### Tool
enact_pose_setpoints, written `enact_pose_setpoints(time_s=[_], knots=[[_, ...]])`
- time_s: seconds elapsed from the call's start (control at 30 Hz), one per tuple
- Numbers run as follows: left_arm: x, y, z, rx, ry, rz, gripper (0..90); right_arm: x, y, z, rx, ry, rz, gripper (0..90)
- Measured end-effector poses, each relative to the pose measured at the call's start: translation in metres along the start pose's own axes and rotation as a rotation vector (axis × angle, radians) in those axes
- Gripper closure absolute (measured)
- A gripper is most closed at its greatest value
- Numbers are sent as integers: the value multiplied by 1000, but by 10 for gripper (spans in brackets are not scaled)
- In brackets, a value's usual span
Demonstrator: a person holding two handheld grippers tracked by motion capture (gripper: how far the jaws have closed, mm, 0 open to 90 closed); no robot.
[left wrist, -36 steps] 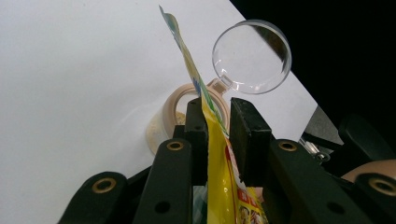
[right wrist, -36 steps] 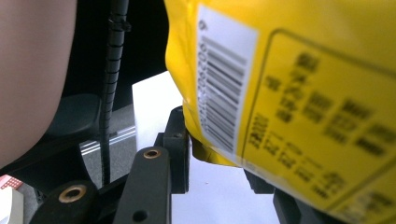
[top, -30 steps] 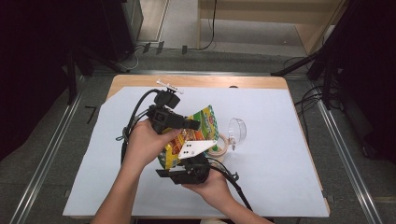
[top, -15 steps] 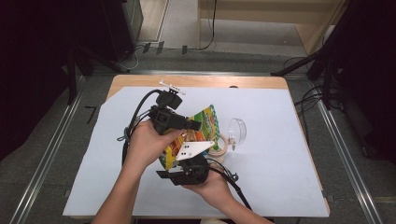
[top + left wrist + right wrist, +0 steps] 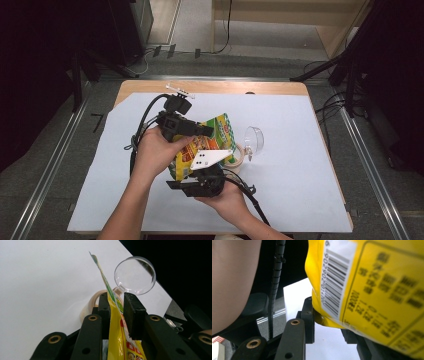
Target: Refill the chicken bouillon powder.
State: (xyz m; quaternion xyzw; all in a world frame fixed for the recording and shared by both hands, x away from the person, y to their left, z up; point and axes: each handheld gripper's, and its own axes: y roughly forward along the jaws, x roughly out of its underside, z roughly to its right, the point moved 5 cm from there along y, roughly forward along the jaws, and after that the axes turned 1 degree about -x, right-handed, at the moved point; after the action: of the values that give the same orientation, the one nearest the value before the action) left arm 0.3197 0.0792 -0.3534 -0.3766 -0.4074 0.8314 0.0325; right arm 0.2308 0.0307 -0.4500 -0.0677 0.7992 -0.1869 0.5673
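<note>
Almost nothing has changed across the last second: both hands stayed put and the yellow snack bag [image 5: 210, 145] hangs between the two grippers above the white sheet [image 5: 300, 190], same as in the earlier high views. The left gripper [image 5: 207, 131] has its jaws nearly closed on the bag's top seam, pads pressing the foil from both sides in the left gripper view [image 5: 113, 315]. The right gripper [image 5: 200, 172] clamps the bag's lower edge near the barcode [image 5: 332, 285]; its jaws have just eased slightly closer, bag between them. Likely this means a steady two-point hold, probably set up for pulling or tearing the bag open, not yet started. Just beside the bag, on its far-right side, sit a tape roll [image 5: 235, 157] and a clear round cup [image 5: 254, 140], close enough that a sideways pull could knock them. Left of the bag and toward the person the sheet is bare, and the sheet's far edge is well apart from the bag.
</note>
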Motion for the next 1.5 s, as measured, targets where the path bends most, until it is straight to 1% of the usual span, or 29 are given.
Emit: enact_pose_setpoints(time_s=[0.17,0.43,0.6,1.07,1.33,1.5], knots=[[-1,-1,-1,1,6,8,752,-2,-2,0,-6,6,12,697],[0,2,0,1,8,-1,753,0,0,2,-4,9,-4,697],[0,0,0,7,4,4,756,0,0,2,1,-3,-3,697],[1,0,0,-1,9,1,757,1,1,2,1,1,-4,697],[1,0,1,2,11,9,760,1,1,4,8,-18,-7,698],[1,0,2,-2,11,8,760,1,1,5,7,-13,-7,696]])
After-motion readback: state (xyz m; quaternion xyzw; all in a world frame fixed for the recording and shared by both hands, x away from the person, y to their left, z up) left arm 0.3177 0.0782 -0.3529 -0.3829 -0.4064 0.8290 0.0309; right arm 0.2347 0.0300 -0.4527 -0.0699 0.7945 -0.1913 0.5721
